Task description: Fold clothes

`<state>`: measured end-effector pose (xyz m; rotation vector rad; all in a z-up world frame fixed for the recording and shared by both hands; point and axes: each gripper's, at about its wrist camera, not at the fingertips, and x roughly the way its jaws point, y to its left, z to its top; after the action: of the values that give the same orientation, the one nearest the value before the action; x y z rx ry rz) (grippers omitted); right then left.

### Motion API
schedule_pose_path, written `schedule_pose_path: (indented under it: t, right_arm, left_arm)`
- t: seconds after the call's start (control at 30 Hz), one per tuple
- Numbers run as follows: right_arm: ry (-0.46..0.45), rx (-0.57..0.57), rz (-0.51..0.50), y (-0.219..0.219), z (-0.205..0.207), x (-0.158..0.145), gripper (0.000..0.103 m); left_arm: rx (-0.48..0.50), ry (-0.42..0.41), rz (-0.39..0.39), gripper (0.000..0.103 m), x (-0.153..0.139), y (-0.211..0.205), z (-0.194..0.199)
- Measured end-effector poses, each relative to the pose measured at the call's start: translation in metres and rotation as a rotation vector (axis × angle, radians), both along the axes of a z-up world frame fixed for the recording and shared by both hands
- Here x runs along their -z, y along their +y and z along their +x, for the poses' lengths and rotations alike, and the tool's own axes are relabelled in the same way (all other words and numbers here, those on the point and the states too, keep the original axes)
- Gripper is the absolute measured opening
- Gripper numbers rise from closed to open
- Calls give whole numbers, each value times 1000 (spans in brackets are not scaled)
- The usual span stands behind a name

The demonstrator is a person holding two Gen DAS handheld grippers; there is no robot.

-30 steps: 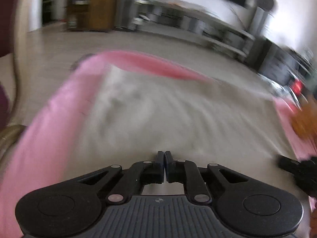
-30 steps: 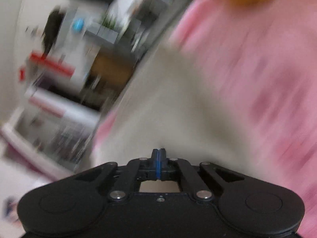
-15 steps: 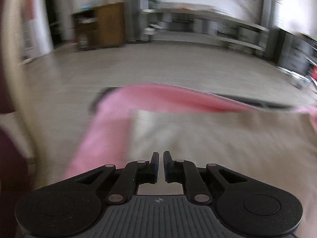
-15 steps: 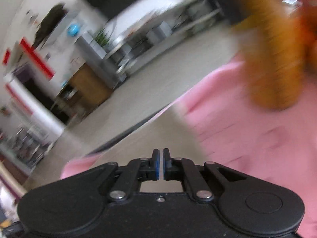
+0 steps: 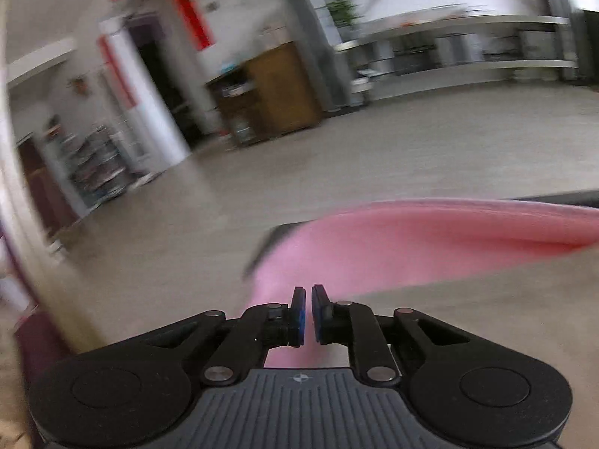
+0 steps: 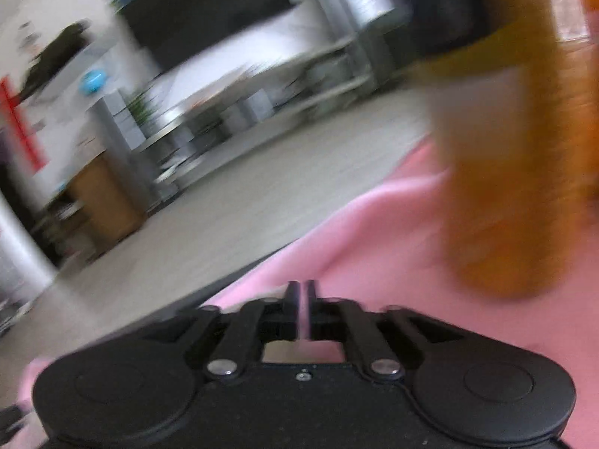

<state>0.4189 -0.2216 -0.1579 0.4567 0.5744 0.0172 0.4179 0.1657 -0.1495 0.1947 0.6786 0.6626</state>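
A beige garment (image 5: 468,310) lies on a pink cloth (image 5: 411,239) that covers the table; only its near edge shows, at the right of the left wrist view. My left gripper (image 5: 308,299) hangs above the pink cloth's left end, its jaws almost together with a narrow gap and nothing between them. My right gripper (image 6: 302,295) is above the pink cloth (image 6: 374,247), its jaws also nearly together and empty. The beige garment does not show in the right wrist view. Both views are blurred.
A blurred orange-brown shape (image 6: 516,172) stands close at the right of the right wrist view. Beyond the table's dark edge (image 6: 224,280) is bare floor (image 5: 374,157), then a wooden cabinet (image 5: 277,93) and long shelves (image 5: 468,48).
Both grippers have swung up and away from the beige garment, which filled both views a second ago. Their jaws, pressed tight then, now stand slightly apart. The room now fills most of each view.
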Motion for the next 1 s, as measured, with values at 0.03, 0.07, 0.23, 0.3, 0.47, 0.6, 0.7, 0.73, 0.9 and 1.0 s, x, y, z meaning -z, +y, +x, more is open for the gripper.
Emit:
schedule_pose_path:
  t: [0.03,0.07,0.23,0.3,0.47,0.6,0.7,0.73,0.9,1.0]
  right_arm:
    - [3,-10,2,-1,-9,-10,12]
    - [6,-20,4,-1,-19,-20,12]
    - [21,-70,16,-4,-66,-69,12]
    - [27,-90,20,-6,-85,-88,12]
    - [23,-200,24,-9,-161,-152,13]
    - [68,-274,58,-15,-221,-168,17]
    - [115,-317,75,-18,-266,-165,27]
    - [138,-325,74,-18,-280,-156,29]
    - [232,-356,82,-16,-321,-108,32]
    - [281,-372,89,-13,-334,-79,30]
  left_arm:
    - [-26,-3,-20,13,-4,5,-6]
    - [-45,-4,-43,13,-9,9,-12]
    - [13,5,-162,14,-57,-6,-68]
    - [59,15,-218,20,-82,-16,-100]
    - [216,86,-256,30,-119,-54,-203]
    - [301,152,-333,31,-114,-73,-283]
    - [327,190,-425,31,-95,-77,-328]
    - [324,199,-456,31,-87,-79,-342]
    - [338,242,-489,31,-44,-99,-384]
    - [351,227,-444,31,-41,-109,-391]
